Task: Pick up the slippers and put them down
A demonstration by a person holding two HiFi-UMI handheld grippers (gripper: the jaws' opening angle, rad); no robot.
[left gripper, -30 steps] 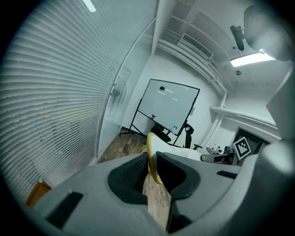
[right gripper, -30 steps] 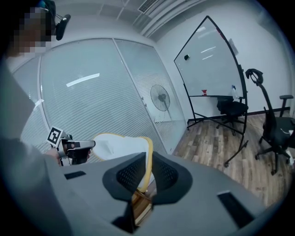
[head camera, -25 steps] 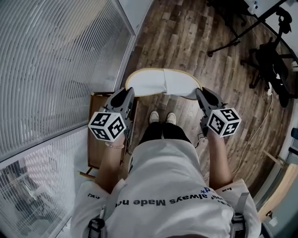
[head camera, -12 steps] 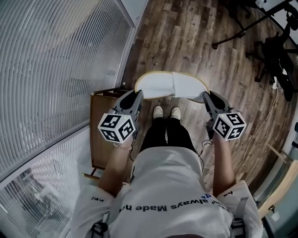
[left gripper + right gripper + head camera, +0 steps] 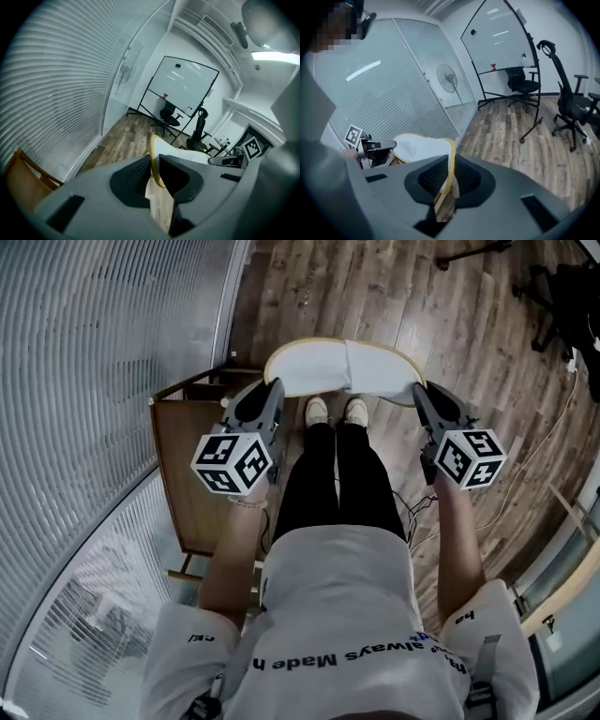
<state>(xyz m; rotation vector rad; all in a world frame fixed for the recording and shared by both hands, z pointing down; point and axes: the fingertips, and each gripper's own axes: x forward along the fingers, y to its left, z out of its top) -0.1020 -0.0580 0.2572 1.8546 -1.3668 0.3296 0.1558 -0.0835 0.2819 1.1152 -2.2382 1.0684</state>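
Spanning left-to-right, slippers (image 5: 323,367); left claw (image 5: 273,387) and right claw (image 5: 418,390) clamp opposite ends.

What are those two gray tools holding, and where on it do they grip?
The white slippers: the left tool pinches their tan rim at one end, and the right tool pinches the rim at the other end.

Slippers (image 5: 342,371) between left tool (image 5: 272,390), right tool (image 5: 419,392), ahead of shoes (image 5: 317,411).

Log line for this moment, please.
left gripper: shut on slippers | right gripper: shut on slippers | slippers: span between both grippers
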